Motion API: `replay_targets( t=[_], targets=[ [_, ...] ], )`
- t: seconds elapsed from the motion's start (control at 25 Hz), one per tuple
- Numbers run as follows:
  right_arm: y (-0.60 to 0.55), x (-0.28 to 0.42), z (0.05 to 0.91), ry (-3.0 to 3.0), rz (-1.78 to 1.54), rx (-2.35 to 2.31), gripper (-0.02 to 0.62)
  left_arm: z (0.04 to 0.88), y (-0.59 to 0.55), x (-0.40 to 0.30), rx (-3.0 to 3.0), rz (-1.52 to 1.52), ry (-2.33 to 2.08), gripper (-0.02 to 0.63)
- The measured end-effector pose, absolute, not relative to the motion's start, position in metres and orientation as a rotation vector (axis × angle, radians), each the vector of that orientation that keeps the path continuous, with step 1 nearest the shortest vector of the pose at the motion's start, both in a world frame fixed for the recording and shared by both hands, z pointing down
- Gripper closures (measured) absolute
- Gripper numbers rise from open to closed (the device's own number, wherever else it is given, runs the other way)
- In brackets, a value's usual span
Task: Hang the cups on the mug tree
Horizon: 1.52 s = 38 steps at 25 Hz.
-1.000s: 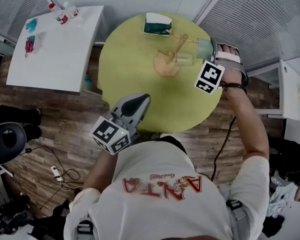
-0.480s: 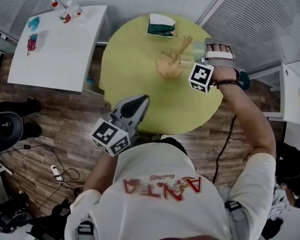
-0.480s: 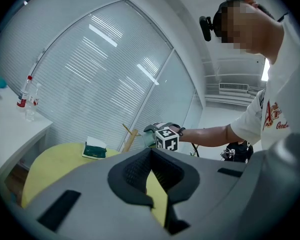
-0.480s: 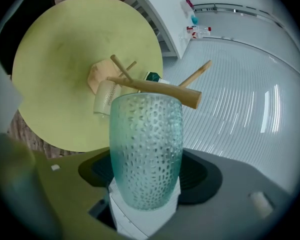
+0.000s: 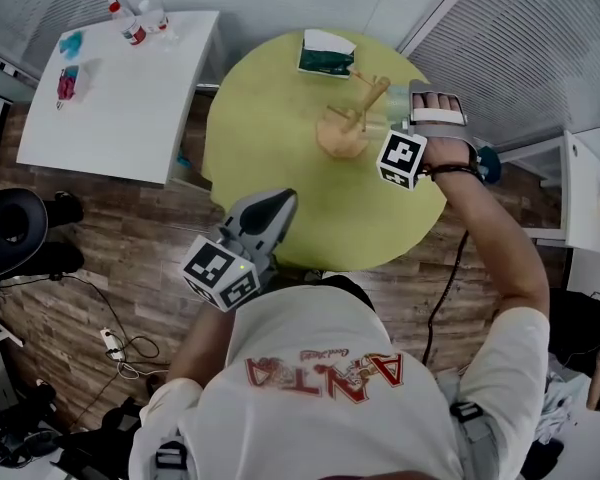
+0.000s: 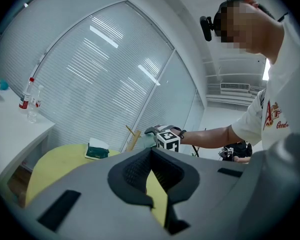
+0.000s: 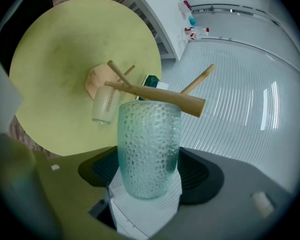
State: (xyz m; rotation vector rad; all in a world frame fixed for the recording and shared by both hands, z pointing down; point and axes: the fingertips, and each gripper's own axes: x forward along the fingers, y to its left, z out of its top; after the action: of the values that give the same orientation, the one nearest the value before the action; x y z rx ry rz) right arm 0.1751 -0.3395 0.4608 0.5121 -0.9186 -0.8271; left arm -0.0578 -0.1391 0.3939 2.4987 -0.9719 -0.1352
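The wooden mug tree (image 5: 348, 128) stands at the far right of the round yellow-green table (image 5: 270, 138). A clear dimpled cup (image 7: 104, 104) hangs from one of its pegs. My right gripper (image 5: 404, 118) is shut on a pale green dimpled glass cup (image 7: 149, 144), held just right of the tree, its rim close under the end of a thick wooden peg (image 7: 186, 102). At the table's near edge my left gripper (image 5: 280, 206) points level across the table, shut and with nothing in it.
A green and white packet (image 5: 325, 52) lies at the table's far edge behind the tree. A white side table (image 5: 120, 98) with bottles (image 5: 132, 25) stands to the left. A white cabinet (image 5: 578, 183) is at the right, a dark chair (image 5: 10, 230) at the far left.
My right gripper has carried the green cup a little to the left, nearer the mug tree, and its wrist has rolled. The left gripper has stayed put.
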Motion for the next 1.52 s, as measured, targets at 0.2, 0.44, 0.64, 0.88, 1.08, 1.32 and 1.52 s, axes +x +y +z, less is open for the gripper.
replay_targets(
  t=[0.2,0.44,0.64,0.88,1.08,1.32,1.52],
  targets=[
    [-0.338,0.173,0.461,-0.961,-0.813,0.534,0.250,0.394,-0.141,-0.056,2.505,-0.127,-0.957,0.597],
    [-0.326,0.175,0.446,-1.078,-0.768,0.610,0.219,0.390,-0.145,-0.053,2.521,-0.120,-0.930,0.597],
    [-0.291,0.177,0.427,-1.407,-0.511,0.772,0.216,0.384,-0.149,-0.045,2.549,-0.131,-0.895,0.597],
    [-0.246,0.171,0.391,-1.819,-0.219,1.052,0.285,0.369,-0.160,-0.031,2.592,-0.111,-0.840,0.597],
    [-0.216,0.161,0.369,-2.091,-0.082,1.303,0.370,0.360,-0.167,-0.019,2.629,-0.099,-0.792,0.597],
    [-0.182,0.147,0.342,-2.407,0.054,1.532,0.523,0.346,-0.168,-0.003,2.682,-0.111,-0.754,0.597],
    [-0.165,0.153,0.320,-2.528,0.069,1.665,0.594,0.330,-0.164,0.007,2.737,-0.074,-0.750,0.597]
  ],
)
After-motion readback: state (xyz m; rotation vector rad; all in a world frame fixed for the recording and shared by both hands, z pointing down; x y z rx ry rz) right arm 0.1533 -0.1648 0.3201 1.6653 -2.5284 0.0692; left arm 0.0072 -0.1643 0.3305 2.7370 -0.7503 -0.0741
